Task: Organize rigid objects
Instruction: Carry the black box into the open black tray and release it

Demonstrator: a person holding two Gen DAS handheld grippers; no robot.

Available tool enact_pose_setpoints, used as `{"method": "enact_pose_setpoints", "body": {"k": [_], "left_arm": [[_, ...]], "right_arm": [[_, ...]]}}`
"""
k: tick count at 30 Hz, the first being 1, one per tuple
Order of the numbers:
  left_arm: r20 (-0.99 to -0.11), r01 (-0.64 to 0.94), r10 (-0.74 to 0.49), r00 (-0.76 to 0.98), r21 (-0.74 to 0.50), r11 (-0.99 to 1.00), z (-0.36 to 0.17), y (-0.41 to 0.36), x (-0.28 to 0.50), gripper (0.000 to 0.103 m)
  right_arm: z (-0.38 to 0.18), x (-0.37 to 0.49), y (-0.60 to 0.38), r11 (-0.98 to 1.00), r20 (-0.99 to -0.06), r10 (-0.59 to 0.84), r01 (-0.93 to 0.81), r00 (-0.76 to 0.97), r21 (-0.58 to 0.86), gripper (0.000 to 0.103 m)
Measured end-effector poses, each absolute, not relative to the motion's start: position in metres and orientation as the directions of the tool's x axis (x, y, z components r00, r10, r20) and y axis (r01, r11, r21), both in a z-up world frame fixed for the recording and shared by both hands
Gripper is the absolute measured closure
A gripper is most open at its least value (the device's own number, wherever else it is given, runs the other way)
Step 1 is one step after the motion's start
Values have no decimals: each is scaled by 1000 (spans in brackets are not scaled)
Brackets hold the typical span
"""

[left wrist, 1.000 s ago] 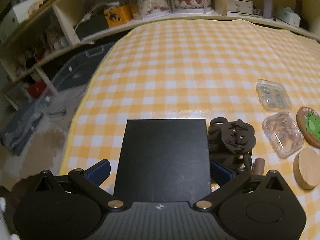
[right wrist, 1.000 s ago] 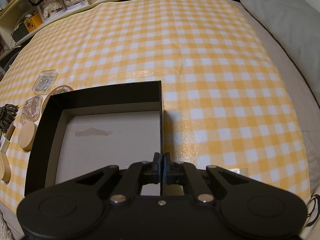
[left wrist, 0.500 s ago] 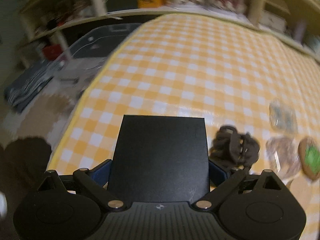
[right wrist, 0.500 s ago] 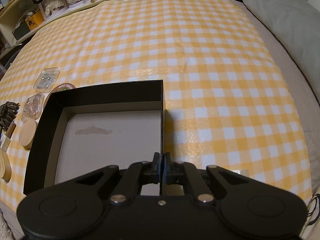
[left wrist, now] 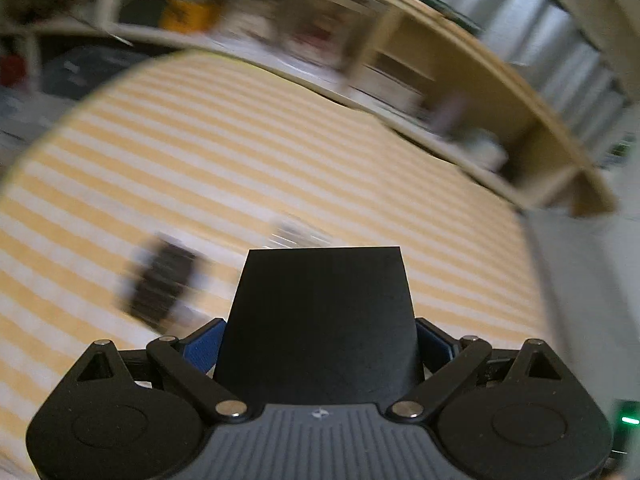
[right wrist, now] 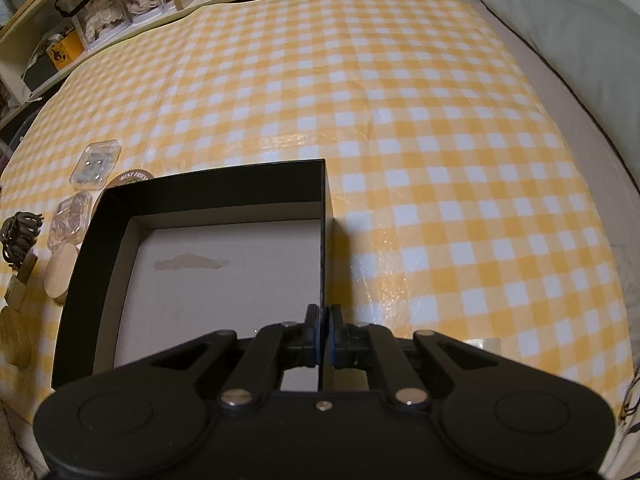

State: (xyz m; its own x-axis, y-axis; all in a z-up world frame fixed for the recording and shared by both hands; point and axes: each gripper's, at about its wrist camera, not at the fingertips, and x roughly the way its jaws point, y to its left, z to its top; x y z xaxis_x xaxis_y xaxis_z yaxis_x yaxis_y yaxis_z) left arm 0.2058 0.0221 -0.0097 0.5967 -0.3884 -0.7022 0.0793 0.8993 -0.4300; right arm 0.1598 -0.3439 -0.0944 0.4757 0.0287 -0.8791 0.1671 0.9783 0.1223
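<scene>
So far nothing is packed: the right gripper (right wrist: 324,334) pinches the empty box's (right wrist: 224,276) wall, the left gripper (left wrist: 318,340) clamps the lid (left wrist: 320,312), and the trinkets (right wrist: 64,216) wait on the table (right wrist: 400,120).

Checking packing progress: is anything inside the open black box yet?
No. The black box shows only its bare grey floor; the small items lie outside.
</scene>
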Motion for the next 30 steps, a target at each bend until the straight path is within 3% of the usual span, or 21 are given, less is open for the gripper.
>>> {"method": "enact_pose_setpoints", "body": {"k": [4, 8, 21, 24, 29, 30], "left_arm": [[-689, 160, -492, 532, -489, 858, -14, -39, 195, 7], [-709, 177, -519, 477, -501, 847, -28, -88, 190, 7], [-778, 187, -445, 444, -405, 895, -72, -161, 203, 7], [-786, 204, -441, 434, -391, 898, -81, -176, 206, 7], [-800, 248, -429, 420, -353, 902, -97, -195, 209, 7], [-803, 259, -425, 417, -343, 903, -100, -198, 209, 7]], "right_arm": [[-94, 159, -343, 978, -878, 29, 170, 477, 125, 98], [-94, 157, -345, 975, -877, 23, 182, 481, 125, 97], [-91, 145, -374, 935, -872, 140, 227, 470, 273, 91], [-90, 135, -376, 917, -867, 183, 237, 464, 321, 80], [-87, 115, -370, 922, -877, 192, 227, 440, 315, 80], [-89, 111, -368, 925, -882, 195, 219, 429, 311, 83]]}}
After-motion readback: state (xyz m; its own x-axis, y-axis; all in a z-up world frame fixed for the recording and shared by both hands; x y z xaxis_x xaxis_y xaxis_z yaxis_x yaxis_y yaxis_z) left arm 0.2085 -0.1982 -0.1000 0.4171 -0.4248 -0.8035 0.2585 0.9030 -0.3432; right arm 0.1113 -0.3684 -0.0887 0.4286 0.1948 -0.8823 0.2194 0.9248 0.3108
